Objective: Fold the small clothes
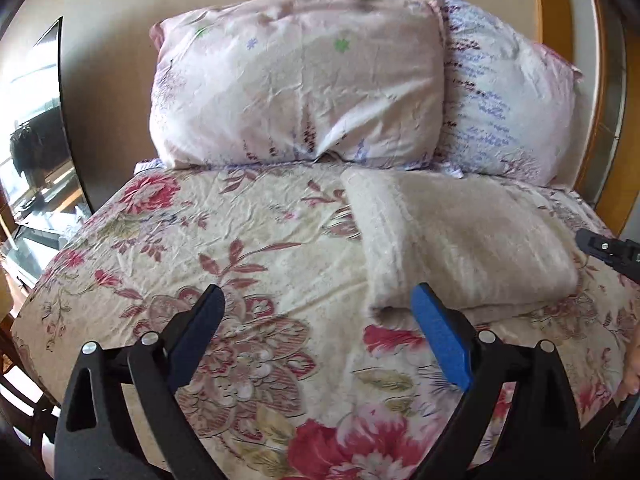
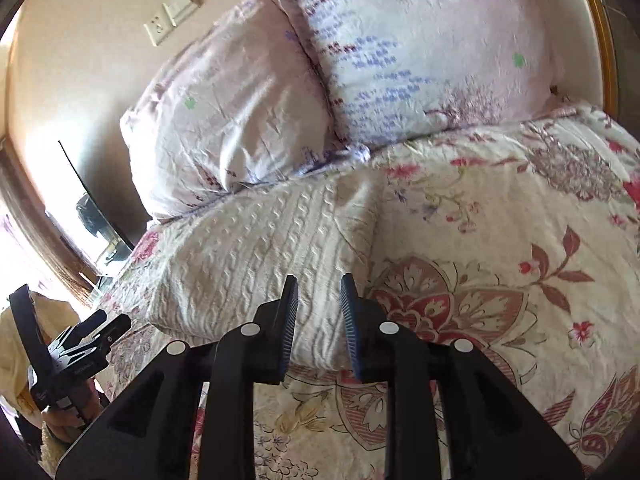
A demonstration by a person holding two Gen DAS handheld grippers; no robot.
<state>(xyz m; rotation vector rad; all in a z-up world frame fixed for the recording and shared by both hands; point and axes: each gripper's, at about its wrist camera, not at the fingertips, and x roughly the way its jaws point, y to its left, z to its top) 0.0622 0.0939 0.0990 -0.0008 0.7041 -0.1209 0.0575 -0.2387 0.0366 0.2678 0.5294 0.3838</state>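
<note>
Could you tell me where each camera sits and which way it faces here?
Left wrist: on the left claw, open, facing the pillows across the floral bedspread; the right claw shows at the right edge.
Right wrist: on the right claw, open, above the folded cream knit; the left claw shows at lower left.
Shared: pillows, bedspread, the knit, the wall sockets.

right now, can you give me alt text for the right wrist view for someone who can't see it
A folded cream cable-knit sweater lies on a floral bedspread, with the right hand-held gripper just above its near edge, jaws slightly apart and holding nothing. Two pale patterned pillows lean against the wall behind it.
</note>
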